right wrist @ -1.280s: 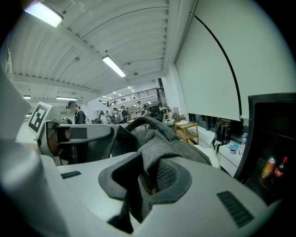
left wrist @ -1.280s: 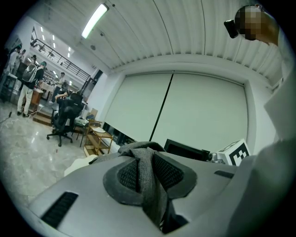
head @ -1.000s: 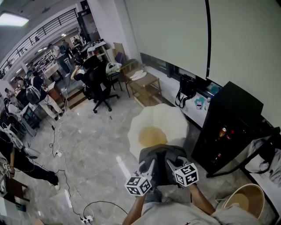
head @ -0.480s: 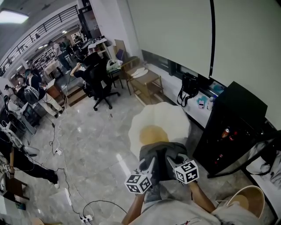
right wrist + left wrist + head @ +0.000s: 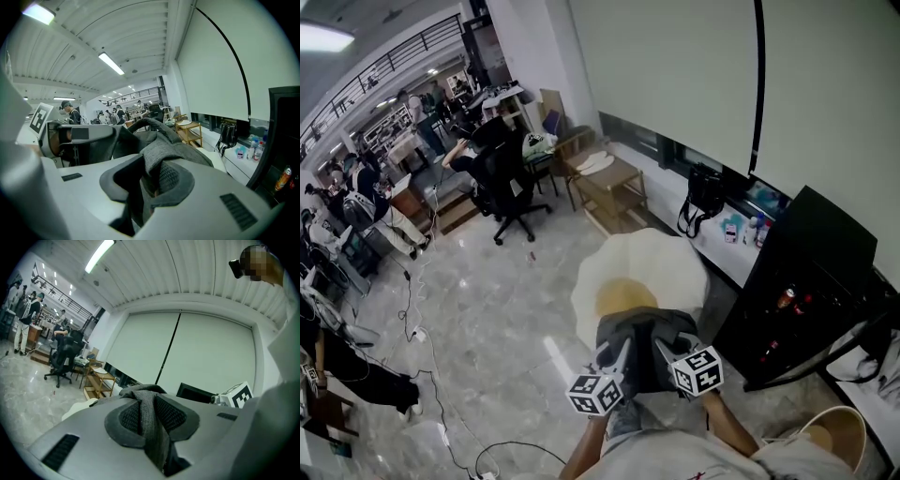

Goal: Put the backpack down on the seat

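Both grippers hold a grey fabric backpack [image 5: 644,330] at the near edge of a white, fried-egg-shaped soft seat with a yellow centre [image 5: 649,258]. In the head view the backpack covers the seat's near rim and the lower part of the yellow patch; whether it rests on the cushion or hangs just over it cannot be told.

The left gripper [image 5: 617,358] comes in on the near left side of the seat. Its jaws are pinching a grey woven strap [image 5: 151,427] of the backpack, which runs up between the dark pads. The right gripper [image 5: 667,352] sits just beside it, nearer the seat's right side, with its jaws clamped on a thick fold of the same grey fabric. The two marker cubes lie close together on the near side of the seat, and the bulk of the backpack lies between and beyond the jaws, toward the seat's centre.

To the right of the seat stands a tall black cabinet with a dark glass front [image 5: 806,272]. Beyond the seat is a low wooden side table [image 5: 614,183], and further off to the left of it a black swivel office chair [image 5: 508,173]. A black handbag [image 5: 701,195] sits on the white ledge right of and beyond the seat. A round pale basket [image 5: 832,433] stands on the near right side of the seat, past the cabinet. The seat lies on a glossy grey marble floor [image 5: 487,309]
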`<control>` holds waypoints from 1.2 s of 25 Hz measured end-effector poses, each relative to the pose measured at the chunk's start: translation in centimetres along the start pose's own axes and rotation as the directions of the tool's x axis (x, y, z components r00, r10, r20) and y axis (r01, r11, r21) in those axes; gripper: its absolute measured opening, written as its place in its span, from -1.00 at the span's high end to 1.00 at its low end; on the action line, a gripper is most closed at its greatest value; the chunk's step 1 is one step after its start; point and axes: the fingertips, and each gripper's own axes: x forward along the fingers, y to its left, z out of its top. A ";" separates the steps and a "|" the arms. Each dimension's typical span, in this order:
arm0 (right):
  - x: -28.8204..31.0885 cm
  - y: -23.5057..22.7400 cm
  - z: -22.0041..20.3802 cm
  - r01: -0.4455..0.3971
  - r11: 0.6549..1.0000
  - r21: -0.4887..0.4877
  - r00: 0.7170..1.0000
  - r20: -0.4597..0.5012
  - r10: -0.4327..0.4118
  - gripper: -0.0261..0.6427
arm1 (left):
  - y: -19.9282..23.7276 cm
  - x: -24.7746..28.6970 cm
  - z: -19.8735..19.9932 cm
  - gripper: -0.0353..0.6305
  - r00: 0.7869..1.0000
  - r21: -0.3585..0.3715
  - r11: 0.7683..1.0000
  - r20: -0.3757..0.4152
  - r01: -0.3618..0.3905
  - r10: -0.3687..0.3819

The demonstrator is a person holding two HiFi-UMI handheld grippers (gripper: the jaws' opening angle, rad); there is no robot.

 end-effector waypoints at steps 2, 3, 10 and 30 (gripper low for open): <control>1.5 -0.5 0.4 0.002 1.000 -0.003 1.000 -0.007 -0.002 0.68 | 1.3 0.9 0.4 0.62 1.000 -0.010 1.000 -0.001 0.000 0.000; 2.2 -0.7 0.5 0.003 1.000 -0.004 1.000 -0.014 -0.003 0.68 | 1.9 1.3 0.4 0.62 1.000 -0.017 1.000 -0.003 -0.001 0.001; 7.3 -2.1 2.1 0.012 1.000 0.011 0.999 -0.044 -0.011 0.68 | 6.6 4.2 2.0 0.62 1.000 -0.057 0.998 -0.024 0.001 -0.003; 24.7 -4.6 11.2 0.065 0.997 0.041 0.998 -0.017 -0.065 0.68 | 21.9 13.1 12.0 0.62 0.995 -0.028 0.997 -0.057 0.076 -0.078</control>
